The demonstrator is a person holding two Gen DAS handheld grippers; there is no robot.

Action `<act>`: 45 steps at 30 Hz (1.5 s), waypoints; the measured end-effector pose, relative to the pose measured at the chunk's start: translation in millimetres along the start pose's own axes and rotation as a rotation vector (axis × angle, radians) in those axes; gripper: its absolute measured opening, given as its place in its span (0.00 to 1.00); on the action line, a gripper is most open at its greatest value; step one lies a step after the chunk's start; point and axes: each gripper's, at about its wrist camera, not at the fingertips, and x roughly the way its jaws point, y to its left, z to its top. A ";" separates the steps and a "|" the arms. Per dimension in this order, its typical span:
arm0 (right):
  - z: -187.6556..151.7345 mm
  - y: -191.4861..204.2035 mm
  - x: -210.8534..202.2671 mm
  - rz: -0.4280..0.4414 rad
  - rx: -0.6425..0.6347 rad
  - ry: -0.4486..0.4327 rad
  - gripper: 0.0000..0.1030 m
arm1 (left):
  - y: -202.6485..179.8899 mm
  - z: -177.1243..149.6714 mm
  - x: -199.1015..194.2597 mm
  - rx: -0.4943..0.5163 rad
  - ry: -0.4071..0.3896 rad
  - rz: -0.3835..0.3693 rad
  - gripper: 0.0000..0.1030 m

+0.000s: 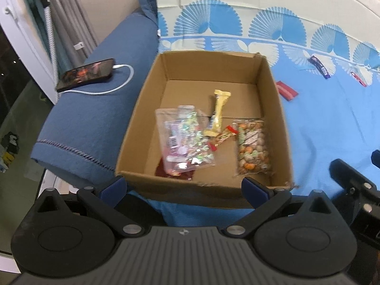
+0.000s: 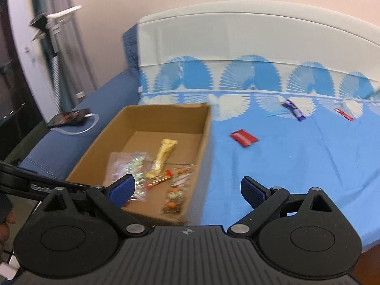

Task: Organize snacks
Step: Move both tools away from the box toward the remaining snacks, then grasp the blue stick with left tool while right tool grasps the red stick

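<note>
the left gripper [image 1: 184, 187] is seen spread wide, nothing held between its blue-padded fingers [image 1: 254, 186], which hang just before the near rim of the open brown cardboard box [image 1: 270, 90]. nothing is touched by it. the right gripper [image 2: 187, 190] is likewise released and empty, its jaws set well apart above the light blue bedsheet [image 2: 296, 166], with the box at its 10 o'clock.

inside the box, a clear bag of shiny wrapped candies [image 1: 187, 140] is laid at the left, a pale yellow wrapped bar [image 1: 218, 111] at the middle, a small red-ended wrapper [image 1: 223, 137] just beside it, and a clear bag of coloured coated nuts [image 1: 253, 147] at the right wall.

on the bedsheet, seen from the right wrist, a flat red packet [image 2: 244, 137] is found at 1 o'clock, with a purple wrapped bar [image 2: 294, 110] and a small red stick wrapper [image 2: 344, 114] farther off, well apart from the box.
</note>
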 end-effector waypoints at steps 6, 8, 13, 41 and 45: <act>-0.1 -59.5 5.5 -0.108 0.061 0.012 0.94 | -35.2 28.6 10.2 0.025 0.028 -0.039 1.00; 1.5 -83.5 6.8 -0.156 0.089 0.011 0.94 | -51.0 41.7 15.1 0.040 0.034 -0.060 1.00; 17.9 -148.4 12.5 -0.270 0.149 -0.020 0.94 | -98.2 80.4 34.2 0.093 0.045 -0.146 1.00; 164.4 -529.8 364.9 -0.478 0.172 0.114 0.96 | -397.4 324.2 376.9 0.538 0.050 -0.319 1.00; 157.5 -549.1 406.6 -0.569 0.100 0.135 1.00 | -406.7 325.0 399.4 0.606 0.021 -0.378 1.00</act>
